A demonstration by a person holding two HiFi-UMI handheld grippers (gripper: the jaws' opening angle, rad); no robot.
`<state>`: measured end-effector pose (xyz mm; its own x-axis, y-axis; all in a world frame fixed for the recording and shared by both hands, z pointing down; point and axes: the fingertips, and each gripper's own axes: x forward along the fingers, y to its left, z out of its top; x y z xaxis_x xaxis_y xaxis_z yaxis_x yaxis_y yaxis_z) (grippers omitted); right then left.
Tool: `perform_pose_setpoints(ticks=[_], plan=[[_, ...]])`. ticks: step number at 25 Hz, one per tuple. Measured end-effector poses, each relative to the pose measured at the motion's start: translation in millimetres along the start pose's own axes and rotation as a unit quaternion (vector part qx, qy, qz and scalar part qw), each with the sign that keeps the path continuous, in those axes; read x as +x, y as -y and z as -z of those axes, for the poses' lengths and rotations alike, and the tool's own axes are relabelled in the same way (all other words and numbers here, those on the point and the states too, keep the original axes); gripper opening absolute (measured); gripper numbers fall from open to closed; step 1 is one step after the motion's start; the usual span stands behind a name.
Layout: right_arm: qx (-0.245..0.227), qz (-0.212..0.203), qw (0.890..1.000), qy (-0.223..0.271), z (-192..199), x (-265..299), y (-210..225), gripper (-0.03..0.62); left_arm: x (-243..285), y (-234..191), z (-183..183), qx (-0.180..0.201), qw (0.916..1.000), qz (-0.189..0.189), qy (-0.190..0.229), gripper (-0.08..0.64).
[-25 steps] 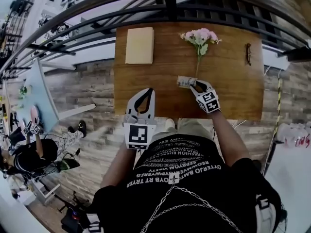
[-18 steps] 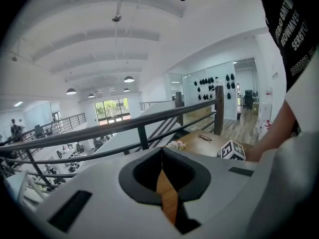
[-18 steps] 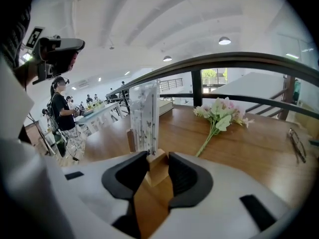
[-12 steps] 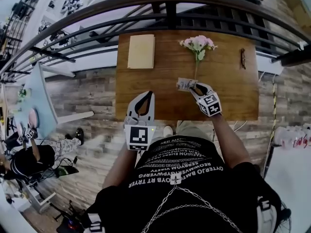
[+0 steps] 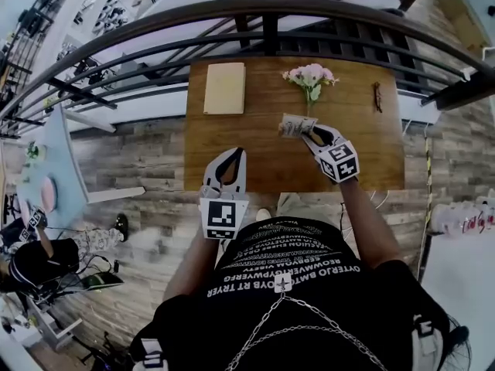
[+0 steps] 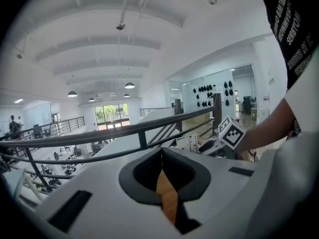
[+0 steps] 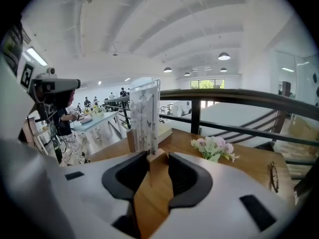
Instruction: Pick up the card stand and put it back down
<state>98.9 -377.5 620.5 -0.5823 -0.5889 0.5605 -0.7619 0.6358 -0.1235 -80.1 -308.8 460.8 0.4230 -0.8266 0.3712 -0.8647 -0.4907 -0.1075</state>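
R gripper (image 5: 310,134) is out over the middle of the wooden tabletop (image 5: 375,149). Its fingers (image 7: 192,178) are clamped on the wood base of the card stand (image 7: 144,114). The stand is upright, a clear panel w/ a printed card inside, held just on the near side of the pink flower bunch (image 5: 310,76). L gripper (image 5: 234,154) hangs at the tabletop's near edge, well apart from the stand. Its fingers (image 6: 142,173) are closed tip to tip w/ nothing between. A tan notebook (image 5: 225,88) lies far left. What may be eyeglasses (image 5: 377,97) lie far right.
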Motion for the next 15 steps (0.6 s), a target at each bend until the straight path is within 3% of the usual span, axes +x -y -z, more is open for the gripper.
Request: perform_pose_setpoints(ticks=[15], plan=[[-0.014, 0.002, 0.999, 0.042, -96, -61, -19, 0.141, -26, 10, -11, 0.004, 0.9997, 0.011, 0.02, 0.028]])
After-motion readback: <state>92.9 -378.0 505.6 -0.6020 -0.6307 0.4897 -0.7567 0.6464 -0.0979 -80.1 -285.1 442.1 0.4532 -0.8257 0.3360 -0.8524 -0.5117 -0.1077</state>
